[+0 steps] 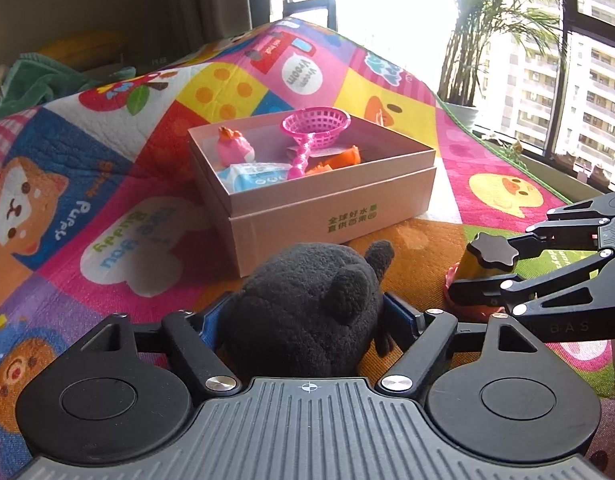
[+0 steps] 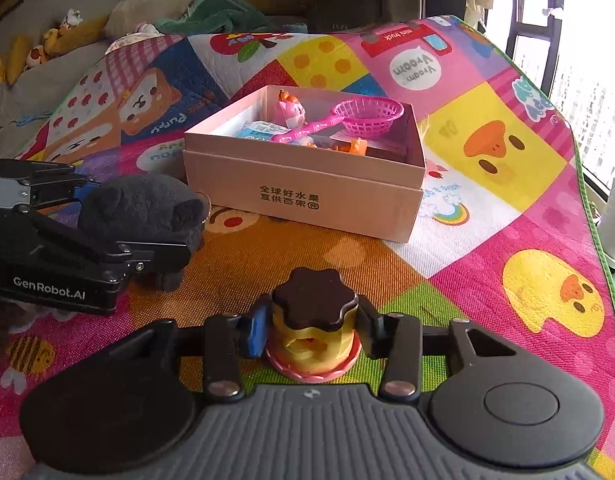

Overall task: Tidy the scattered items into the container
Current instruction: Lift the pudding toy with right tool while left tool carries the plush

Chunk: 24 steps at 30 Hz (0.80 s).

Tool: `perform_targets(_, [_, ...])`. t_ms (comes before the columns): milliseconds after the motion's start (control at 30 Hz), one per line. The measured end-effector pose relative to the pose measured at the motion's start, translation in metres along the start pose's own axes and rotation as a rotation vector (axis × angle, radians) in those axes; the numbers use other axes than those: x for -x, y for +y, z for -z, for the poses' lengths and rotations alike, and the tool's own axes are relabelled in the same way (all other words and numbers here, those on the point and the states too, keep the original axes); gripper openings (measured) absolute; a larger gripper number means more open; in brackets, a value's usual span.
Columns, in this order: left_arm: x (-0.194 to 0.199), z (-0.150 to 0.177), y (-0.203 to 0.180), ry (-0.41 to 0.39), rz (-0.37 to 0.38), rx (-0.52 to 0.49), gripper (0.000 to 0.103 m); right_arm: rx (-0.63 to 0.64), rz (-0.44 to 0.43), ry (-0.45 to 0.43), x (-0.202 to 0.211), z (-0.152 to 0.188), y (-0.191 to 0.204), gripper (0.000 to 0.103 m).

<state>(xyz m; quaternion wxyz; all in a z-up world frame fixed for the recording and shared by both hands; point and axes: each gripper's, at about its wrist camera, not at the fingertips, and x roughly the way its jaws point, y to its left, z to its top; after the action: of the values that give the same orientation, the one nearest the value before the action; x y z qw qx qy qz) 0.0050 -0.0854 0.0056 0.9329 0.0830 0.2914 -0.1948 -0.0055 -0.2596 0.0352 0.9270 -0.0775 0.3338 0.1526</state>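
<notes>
My left gripper (image 1: 307,312) is shut on a black plush toy (image 1: 307,300), just in front of the pink cardboard box (image 1: 331,216). My right gripper (image 2: 313,332) is shut on a toy pudding (image 2: 313,320) with a brown top, yellow body and pink base, resting on the mat. The box (image 2: 299,196) holds a pink toy net (image 1: 315,128), a pink figure (image 1: 235,146), a blue wipes pack (image 1: 259,174) and an orange toy (image 1: 347,158). The right gripper and pudding (image 1: 487,260) show at the right of the left wrist view; the left gripper and plush (image 2: 143,208) show at the left of the right wrist view.
A colourful play mat (image 2: 507,200) covers the floor. A green towel (image 2: 219,12) and soft toys lie at the mat's far edge. A potted plant (image 1: 487,20) and windows stand on the right, past the mat edge.
</notes>
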Motion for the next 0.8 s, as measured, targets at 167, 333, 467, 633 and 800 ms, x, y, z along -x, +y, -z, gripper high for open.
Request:
perform_targets(167, [0.018, 0.005, -0.014, 0.002, 0.025, -0.053, 0.079, 0.011, 0.015, -0.021, 0.027, 0.002, 0.0, 0.043])
perform_targets(333, [0.048, 0.01, -0.035, -0.03, 0.074, -0.139, 0.079, -0.039, -0.015, -0.015, 0.06, 0.007, -0.008, 0.043])
perform_targets(467, [0.063, -0.008, -0.041, -0.094, 0.055, -0.181, 0.075, -0.068, -0.041, -0.033, 0.086, 0.004, -0.014, 0.043])
perform_targets(633, [0.052, -0.059, -0.03, -0.206, 0.011, -0.168, 0.063, -0.051, -0.02, -0.106, 0.106, -0.008, -0.017, 0.043])
perform_targets(800, [0.025, -0.096, 0.001, -0.212, -0.008, -0.057, 0.06, -0.052, -0.019, -0.096, 0.099, -0.011, -0.017, 0.043])
